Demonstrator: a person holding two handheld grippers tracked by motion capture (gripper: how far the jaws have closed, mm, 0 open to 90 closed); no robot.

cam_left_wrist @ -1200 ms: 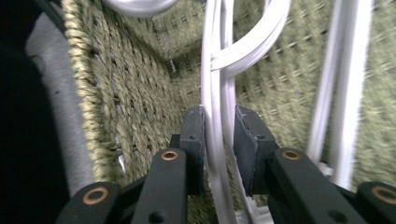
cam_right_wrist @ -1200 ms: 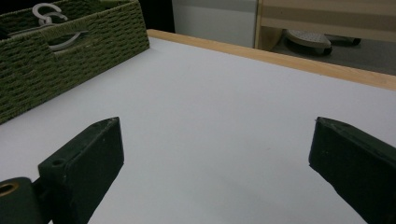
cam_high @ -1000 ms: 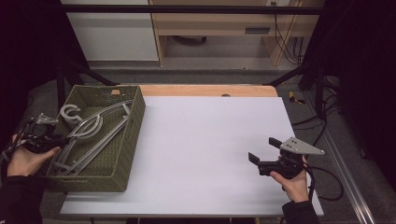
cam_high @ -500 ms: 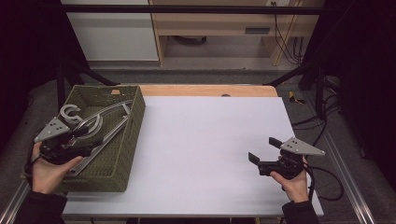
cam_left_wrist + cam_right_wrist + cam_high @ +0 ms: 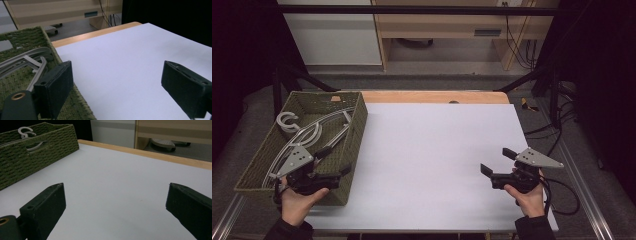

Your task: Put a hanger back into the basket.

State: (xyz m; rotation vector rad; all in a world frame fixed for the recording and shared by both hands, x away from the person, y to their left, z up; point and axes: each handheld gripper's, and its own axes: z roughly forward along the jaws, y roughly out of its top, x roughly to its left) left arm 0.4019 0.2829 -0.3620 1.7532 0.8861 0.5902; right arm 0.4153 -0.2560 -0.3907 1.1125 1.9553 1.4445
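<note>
High view: the left gripper [image 5: 333, 161] hangs over the near right corner of the green woven rectangular basket [image 5: 259, 165], jaws spread wide with nothing between them; they have just been opening. The grey plastic clothes hangers [image 5: 309, 137] lie inside the basket, just beyond and to the left of these jaws, apart from them. The right gripper [image 5: 498, 161] rests low over the white table [image 5: 432, 150], well apart from the basket, jaws likewise wide and empty.

Left gripper view: the two black jaws stand far apart. The left jaw sits above the basket's right wall [image 5: 53, 56]; the right jaw is over bare white table. The hangers' grey bars [image 5: 27, 60] lie beyond and left of the left jaw, not touching it. Only table surface lies between the jaws.

Right gripper view: the jaws are wide apart with bare table between them. The basket [image 5: 37, 152] stands well ahead and to the left of the left jaw, with hanger hooks [image 5: 25, 131] showing over its rim.
</note>
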